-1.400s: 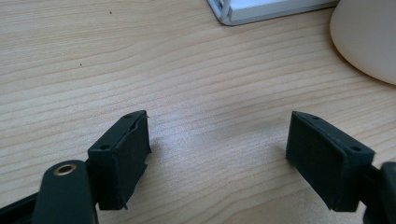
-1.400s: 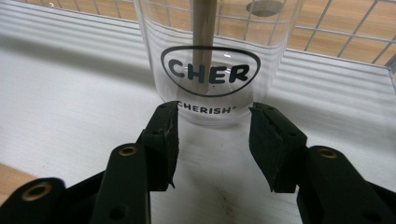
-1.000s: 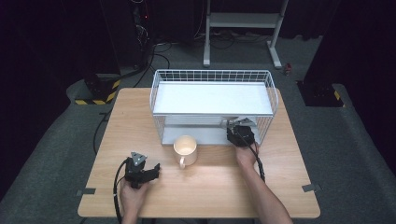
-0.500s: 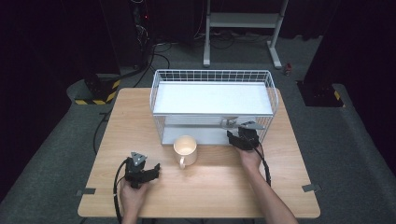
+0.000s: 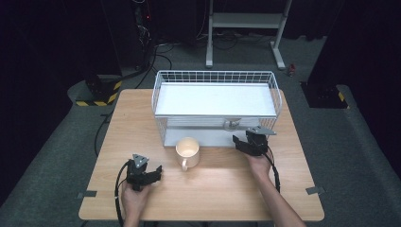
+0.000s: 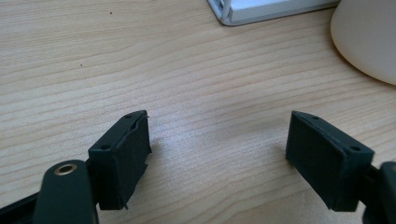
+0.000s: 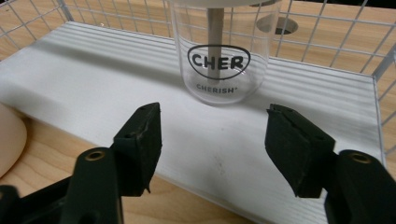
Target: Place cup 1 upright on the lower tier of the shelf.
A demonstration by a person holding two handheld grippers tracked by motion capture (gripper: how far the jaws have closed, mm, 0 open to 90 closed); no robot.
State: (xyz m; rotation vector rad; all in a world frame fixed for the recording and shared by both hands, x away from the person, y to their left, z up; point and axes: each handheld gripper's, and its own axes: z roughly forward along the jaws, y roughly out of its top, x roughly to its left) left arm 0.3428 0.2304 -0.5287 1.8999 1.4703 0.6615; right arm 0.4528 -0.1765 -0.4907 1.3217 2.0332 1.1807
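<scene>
Right gripper (image 7: 212, 151) agape, empty, before glass (image 7: 219, 56); left gripper (image 6: 217, 158) agape, empty, low over table (image 6: 70, 60).

surface: wooden table (image 5: 227, 189) | on it: white wire rack (image 5: 215, 101), cream mug (image 5: 187, 150)

The clear round glass cup (image 7: 225, 56) bears black print: "CHER" inside an oval outline, with "CHERISH" below it.

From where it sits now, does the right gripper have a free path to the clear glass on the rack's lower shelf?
Probably yes. The right gripper is open at the shelf's front edge, facing the glass head-on, with bare white shelf between them. The wire rack looks open on this side.
</scene>
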